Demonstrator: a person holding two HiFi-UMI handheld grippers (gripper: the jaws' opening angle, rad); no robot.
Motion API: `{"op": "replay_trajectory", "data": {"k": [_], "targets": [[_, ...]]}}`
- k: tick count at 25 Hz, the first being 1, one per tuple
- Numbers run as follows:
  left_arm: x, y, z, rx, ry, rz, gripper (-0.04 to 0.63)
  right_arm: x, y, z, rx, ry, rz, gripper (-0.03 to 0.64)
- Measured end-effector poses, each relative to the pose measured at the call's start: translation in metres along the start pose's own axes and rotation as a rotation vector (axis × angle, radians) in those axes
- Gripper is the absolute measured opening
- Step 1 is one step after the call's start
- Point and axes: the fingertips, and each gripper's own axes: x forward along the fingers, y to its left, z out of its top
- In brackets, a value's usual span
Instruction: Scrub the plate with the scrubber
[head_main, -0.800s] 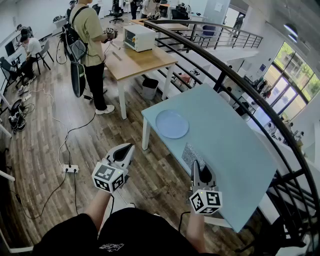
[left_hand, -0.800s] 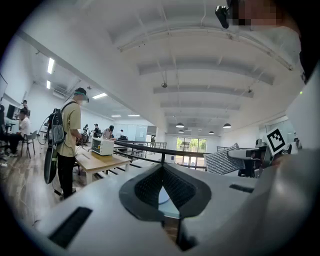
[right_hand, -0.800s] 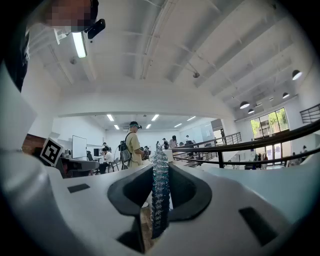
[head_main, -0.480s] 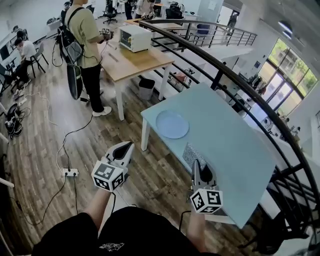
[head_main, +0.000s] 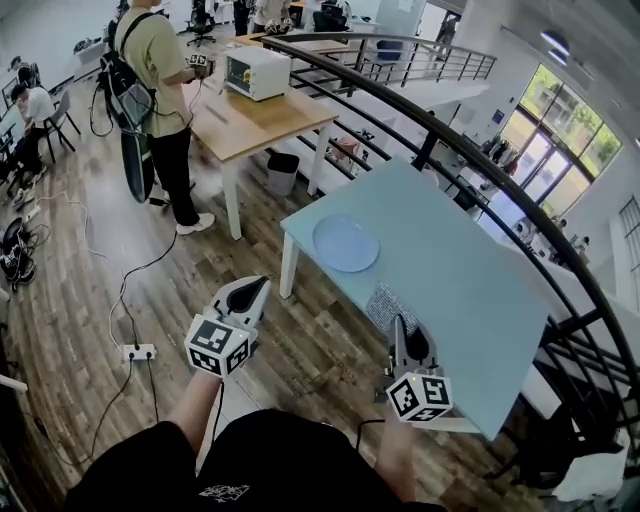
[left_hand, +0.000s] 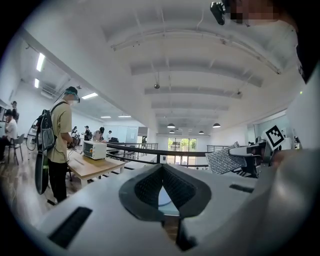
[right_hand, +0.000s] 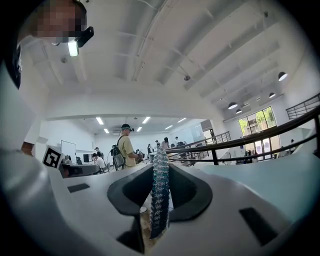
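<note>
Light-blue table (head_main: 455, 275) with plate (head_main: 345, 243), black railing (head_main: 424, 150), wooden floor (head_main: 90, 290)

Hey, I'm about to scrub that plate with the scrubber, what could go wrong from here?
The plate lies loose near the table's edge, and the left claw is shut, empty and off the table, so scrubbing might push the plate off. The right claw pinches the thin scrubber edge-on; pressed on the plate, it may fold or slip out.

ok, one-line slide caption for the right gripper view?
Right gripper shut on the scrubber, seen edge-on between its jaws, pale blue table at right.
</note>
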Motion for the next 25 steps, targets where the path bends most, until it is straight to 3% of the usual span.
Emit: {"op": "replay_trajectory", "data": {"k": [8, 16, 25], "targets": [[-0.023, 0.019, -0.011, -0.024, 0.005, -0.036, 0.009, 0.005, 0.024, -0.011, -0.029, 0.034, -0.011, 0.084], [-0.025, 0.044, -0.019, -0.054, 0.019, -0.012, 0.009, 0.020, 0.037, -0.010, -0.005, 0.044, 0.013, 0.084], [0.012, 0.037, -0.035, -0.102, 0.053, -0.074, 0.009, 0.050, 0.005, -0.024, -0.017, 0.080, -0.012, 0.084]]}}
